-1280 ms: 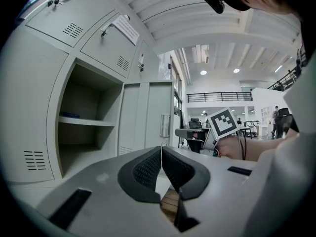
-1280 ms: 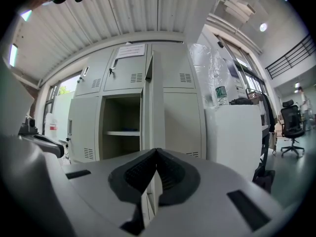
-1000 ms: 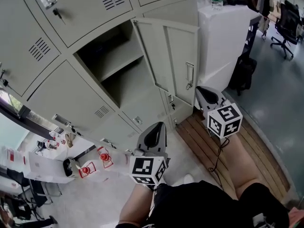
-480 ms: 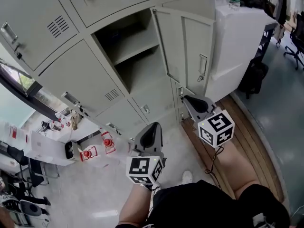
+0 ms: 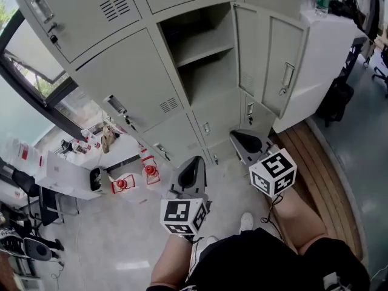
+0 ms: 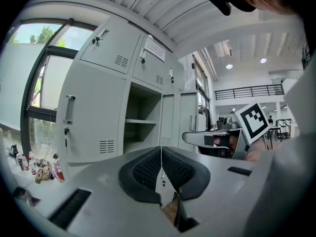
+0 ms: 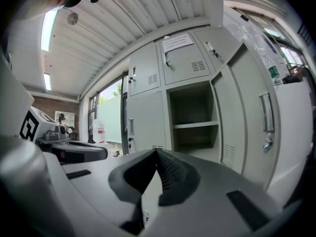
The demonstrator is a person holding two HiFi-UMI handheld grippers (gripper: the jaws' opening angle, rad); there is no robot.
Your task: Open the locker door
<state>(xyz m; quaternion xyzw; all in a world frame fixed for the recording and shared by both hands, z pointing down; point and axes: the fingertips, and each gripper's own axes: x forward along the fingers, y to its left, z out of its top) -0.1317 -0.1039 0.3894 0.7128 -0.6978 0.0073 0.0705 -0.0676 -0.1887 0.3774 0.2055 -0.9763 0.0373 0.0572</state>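
The door (image 5: 267, 52) stands swung well out on the right side of its locker (image 5: 205, 65), so the dark inside and the shelf (image 5: 203, 48) show plainly, and the handle (image 5: 287, 77) faces out into the room. Both claws are low and in front of the lockers, well apart from the door and touching nothing. The left claw (image 6: 161, 168) is clenched, its ribbed pads meeting with nothing between them, and the right claw (image 7: 154, 164) is clenched the same way and just as bare. To my eye the opening itself is done, and what the moment calls for is a tidy finish. The right claw is the nearer one to the door's free edge, so I would keep it out of the door's arc (a light knock could send a thin door like that swinging back). If a wider opening is wanted, I would press a gentle, level push on the inner face near the free edge instead of making a fresh grab at the handle. The left claw has no part in that and is best held away from the neighbouring doors.
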